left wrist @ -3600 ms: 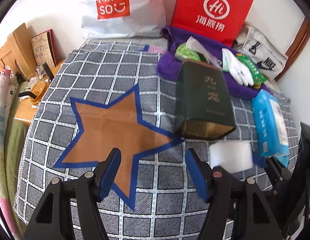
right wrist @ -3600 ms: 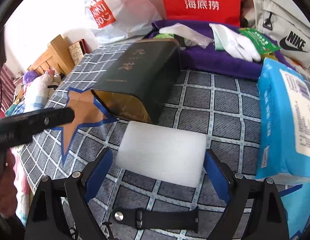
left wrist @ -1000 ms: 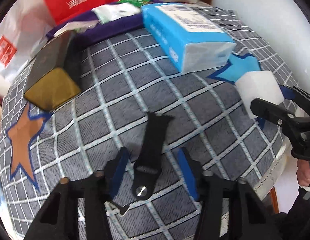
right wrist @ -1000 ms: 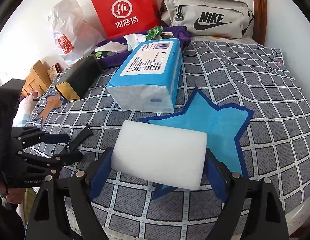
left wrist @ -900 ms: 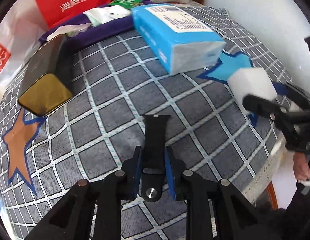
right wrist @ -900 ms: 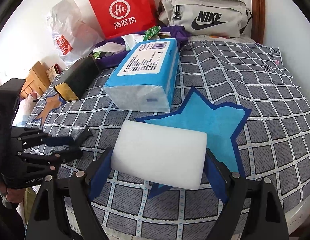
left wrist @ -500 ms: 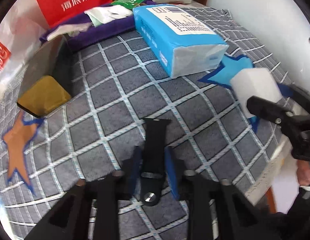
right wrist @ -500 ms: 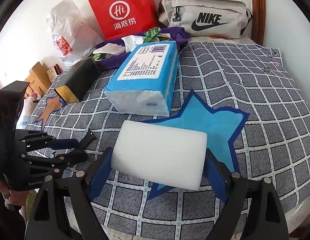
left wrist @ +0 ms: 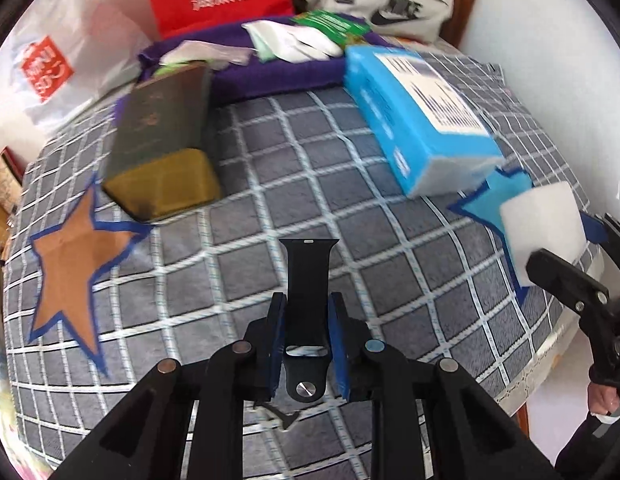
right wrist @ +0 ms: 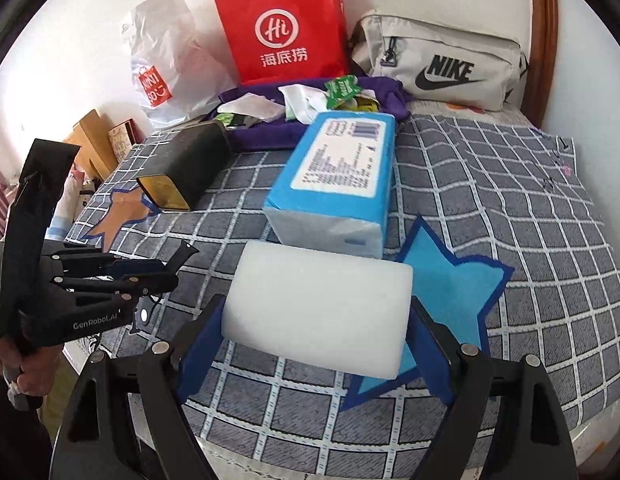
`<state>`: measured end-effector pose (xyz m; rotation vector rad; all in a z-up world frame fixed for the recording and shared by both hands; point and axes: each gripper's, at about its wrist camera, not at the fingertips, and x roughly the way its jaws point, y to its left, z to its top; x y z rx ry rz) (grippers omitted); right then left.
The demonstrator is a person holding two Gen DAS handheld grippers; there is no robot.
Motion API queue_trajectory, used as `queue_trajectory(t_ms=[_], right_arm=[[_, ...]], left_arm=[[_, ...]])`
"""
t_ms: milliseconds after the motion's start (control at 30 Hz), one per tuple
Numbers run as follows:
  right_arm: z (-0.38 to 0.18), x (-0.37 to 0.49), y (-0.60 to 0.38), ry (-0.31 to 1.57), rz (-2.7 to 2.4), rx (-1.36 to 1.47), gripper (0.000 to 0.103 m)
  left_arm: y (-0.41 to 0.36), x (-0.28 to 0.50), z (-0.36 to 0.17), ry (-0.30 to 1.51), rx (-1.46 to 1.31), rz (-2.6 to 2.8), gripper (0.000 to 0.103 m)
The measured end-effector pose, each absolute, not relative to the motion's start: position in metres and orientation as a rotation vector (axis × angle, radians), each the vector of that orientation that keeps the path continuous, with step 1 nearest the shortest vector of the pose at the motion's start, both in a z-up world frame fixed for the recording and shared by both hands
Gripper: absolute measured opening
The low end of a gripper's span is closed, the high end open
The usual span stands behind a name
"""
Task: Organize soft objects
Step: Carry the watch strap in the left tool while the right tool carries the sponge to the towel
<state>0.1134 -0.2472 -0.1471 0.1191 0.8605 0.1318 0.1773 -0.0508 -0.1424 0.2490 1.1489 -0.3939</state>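
My left gripper is shut on a black watch strap, which sticks out forward above the checked bedspread. My right gripper is shut on a white foam block, held over the blue star patch. The right wrist view shows the left gripper at the left with the strap's tip poking out. From the left wrist, the foam block and a black right finger appear at the right edge. A brown star patch lies at the left.
A blue tissue pack and a dark box lie on the bed. Behind are a purple cloth with small items, a red bag, a white plastic bag and a grey Nike pouch. The bed's edge runs near right.
The left jaws closed on the strap and lifted it off the bedspread. The right gripper rose a little with the foam block still in it.
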Motion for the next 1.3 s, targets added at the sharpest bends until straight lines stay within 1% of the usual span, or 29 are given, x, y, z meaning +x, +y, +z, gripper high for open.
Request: queue_trajectory(t_ms=[200, 300, 733, 1300], right_arm=[[-0.129, 0.119, -0.234, 0.837, 0.145, 0.085, 0.085], [-0.12, 0.122, -0.229, 0.828, 0.149, 0.067, 0.085], [-0.083, 0.14, -0.22, 0.774, 0.145, 0.033, 0.085], [-0.054, 0.17, -0.228, 0.742, 0.15, 0.079, 0.085]], left_arm=[[-0.029, 0.187, -0.127, 1.123, 0.197, -0.358, 0.02], [-0.018, 0.193, -0.119, 1.127, 0.129, -0.369, 0.02], [0.013, 0.214, -0.083, 1.062, 0.057, -0.334, 0.02], [0.021, 0.242, -0.053, 1.034, 0.05, -0.313, 0.02]])
